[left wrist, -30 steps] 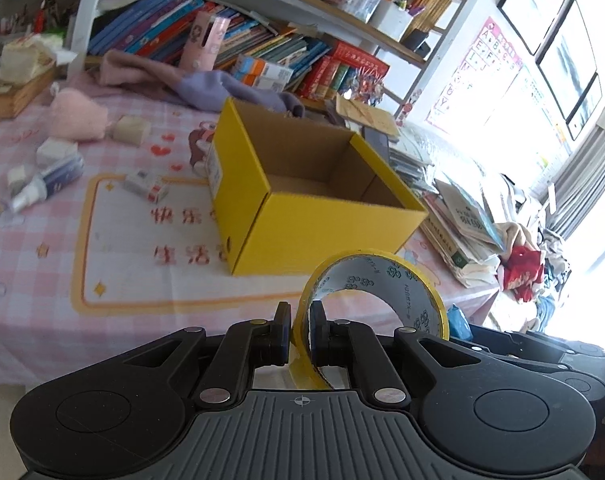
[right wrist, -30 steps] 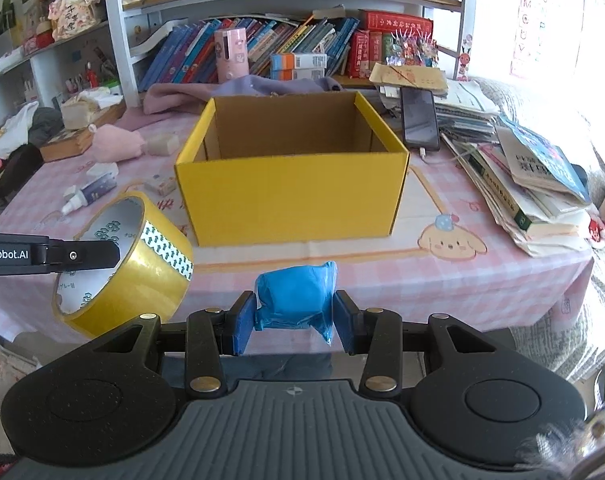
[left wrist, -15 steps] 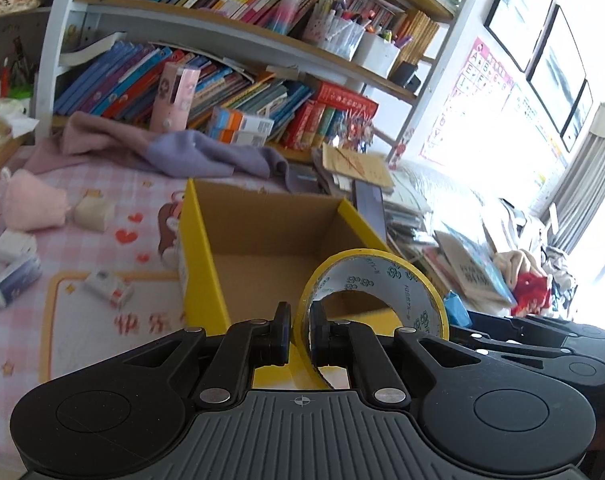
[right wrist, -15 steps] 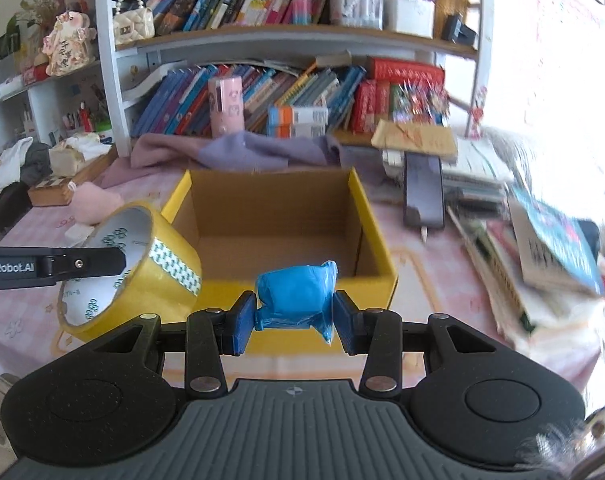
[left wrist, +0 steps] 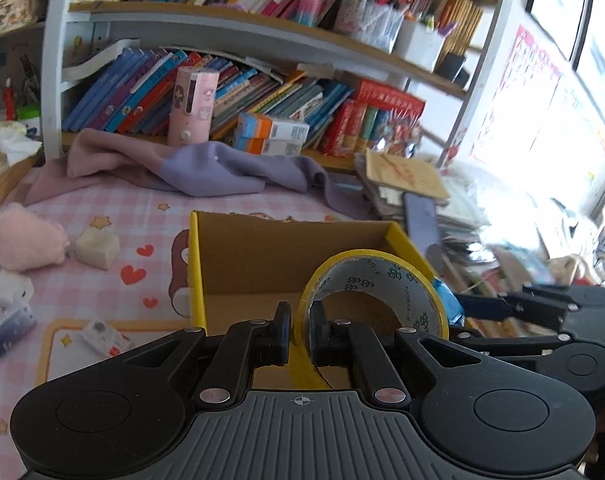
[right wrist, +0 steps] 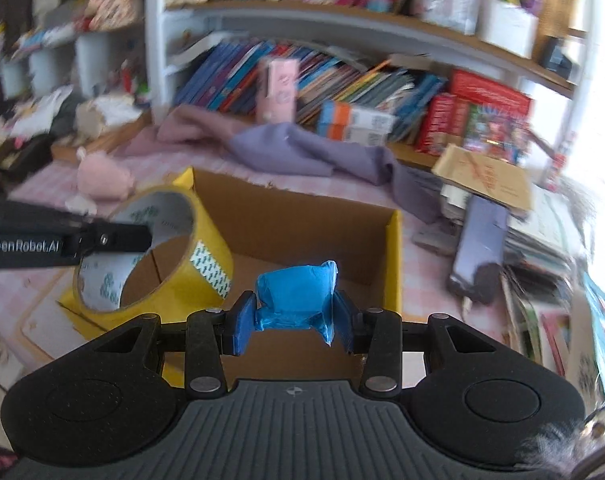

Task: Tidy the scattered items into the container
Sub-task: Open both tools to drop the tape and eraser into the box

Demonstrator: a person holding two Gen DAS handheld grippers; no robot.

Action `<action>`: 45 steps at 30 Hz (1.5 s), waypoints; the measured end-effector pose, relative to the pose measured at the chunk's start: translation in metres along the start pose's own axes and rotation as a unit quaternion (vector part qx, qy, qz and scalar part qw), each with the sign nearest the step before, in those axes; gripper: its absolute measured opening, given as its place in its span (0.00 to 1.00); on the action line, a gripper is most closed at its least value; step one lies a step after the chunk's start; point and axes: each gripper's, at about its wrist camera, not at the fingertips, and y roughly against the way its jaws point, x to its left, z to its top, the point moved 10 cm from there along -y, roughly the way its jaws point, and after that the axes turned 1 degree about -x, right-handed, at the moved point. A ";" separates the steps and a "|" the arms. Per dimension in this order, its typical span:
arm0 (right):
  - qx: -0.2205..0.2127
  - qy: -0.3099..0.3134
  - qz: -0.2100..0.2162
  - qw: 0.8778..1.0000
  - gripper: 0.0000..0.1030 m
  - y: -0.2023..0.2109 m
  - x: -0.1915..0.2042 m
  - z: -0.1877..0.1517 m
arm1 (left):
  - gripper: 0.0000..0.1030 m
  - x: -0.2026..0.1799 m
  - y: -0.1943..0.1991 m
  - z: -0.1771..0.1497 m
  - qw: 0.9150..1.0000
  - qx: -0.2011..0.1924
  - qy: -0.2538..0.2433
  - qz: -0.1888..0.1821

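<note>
My left tool pinches the wall of a yellow tape roll, one finger inside the ring and one outside, and the roll stands upright over the open cardboard box. From the right wrist view, the same roll hangs above the box's near left corner, with the left tool's arm reaching in from the left.

My right tool is closed on a crumpled blue packet, gripping it from both sides. The packet sits above the box's brown interior, near the front edge. The box is yellow outside, and no items show on the visible part of its floor.

The box rests on a counter covered in a pink checked cloth. To its left lie scattered things: a pink plush toy, a cream-coloured block, a small white box and a small printed packet. A purple cloth is heaped behind the box, below a bookshelf crowded with books. A phone lies on stacked papers to the right of the box. The right wrist view is motion-blurred.
</note>
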 end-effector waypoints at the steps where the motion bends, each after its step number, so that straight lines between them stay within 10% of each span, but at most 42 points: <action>1: 0.010 0.021 0.006 1.000 0.38 -0.011 0.000 0.002 | 0.08 0.001 -0.010 0.002 1.000 0.008 -0.012 0.008; 10: 0.097 0.216 0.061 0.970 0.38 -0.107 0.008 0.008 | 0.09 0.005 -0.090 0.003 0.982 0.105 -0.132 0.082; 22: 0.146 0.240 0.089 0.956 0.39 -0.145 0.004 -0.004 | 0.17 0.005 -0.116 -0.002 0.968 0.141 -0.172 0.119; 26: 0.139 0.228 0.096 0.959 0.50 -0.143 0.003 0.000 | 0.34 0.003 -0.113 0.000 0.970 0.128 -0.173 0.116; 29: 0.128 0.220 0.092 0.963 0.67 -0.140 0.002 0.004 | 0.73 -0.001 -0.101 0.009 0.974 0.092 -0.176 0.113; 45: 0.028 0.107 0.060 0.992 0.78 -0.058 0.008 0.037 | 0.83 0.016 -0.009 0.029 0.988 -0.006 -0.117 0.100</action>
